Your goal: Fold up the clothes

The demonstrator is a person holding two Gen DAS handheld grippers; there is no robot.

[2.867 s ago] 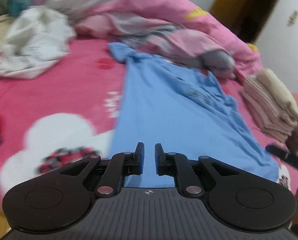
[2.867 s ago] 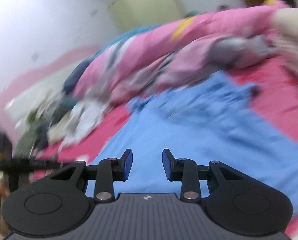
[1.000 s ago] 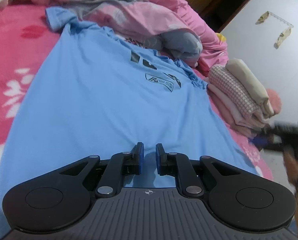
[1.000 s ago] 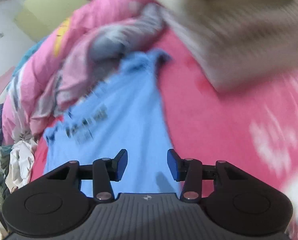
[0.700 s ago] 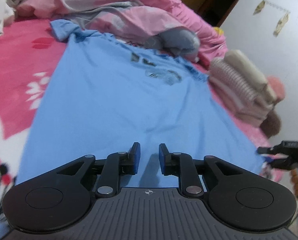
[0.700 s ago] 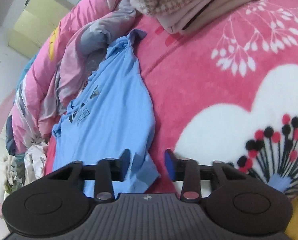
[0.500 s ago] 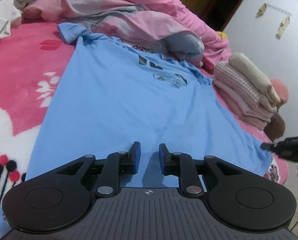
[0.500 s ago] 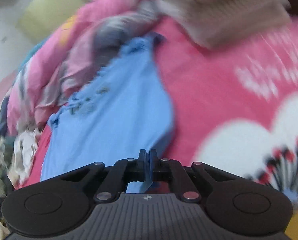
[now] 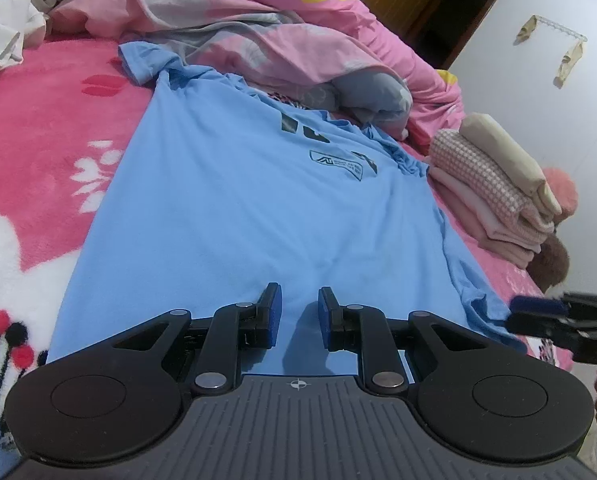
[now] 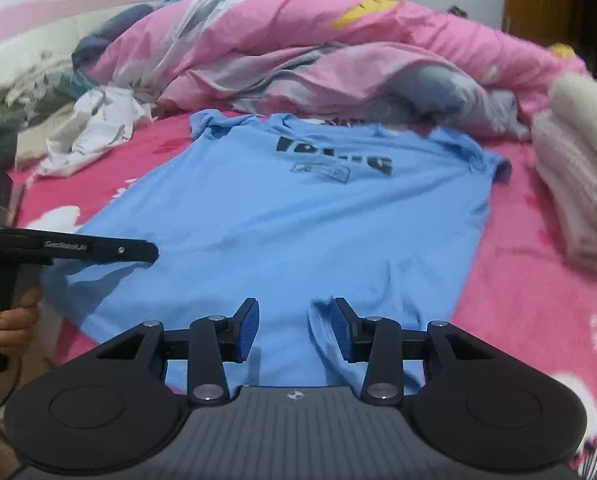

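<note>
A light blue T-shirt [image 9: 250, 200] with a dark print lies flat on the pink bed, hem towards me, also seen in the right wrist view [image 10: 298, 220]. My left gripper [image 9: 298, 312] hovers over the hem near its left corner. It is open by a narrow gap, with only flat fabric showing below. It shows side-on [image 10: 152, 251] in the right wrist view. My right gripper [image 10: 294, 320] is over the right part of the hem with its jaws opening. A raised crease of fabric lies beside the right finger [image 10: 342, 332], and nothing is pinched. Its tip [image 9: 512, 314] appears by the shirt's right corner.
A stack of folded clothes [image 9: 494, 188] sits right of the shirt, blurred in the right wrist view [image 10: 578, 160]. A crumpled pink quilt [image 9: 258, 20] runs behind the collar. Loose white garments [image 10: 94, 132] lie at the far left. A hand [image 10: 6, 320] holds the left gripper's handle.
The right gripper swung and rolled level to face the shirt, shut on the hem half a second ago, and its jaws now stand apart. The left gripper drew back slightly and widened a little.
</note>
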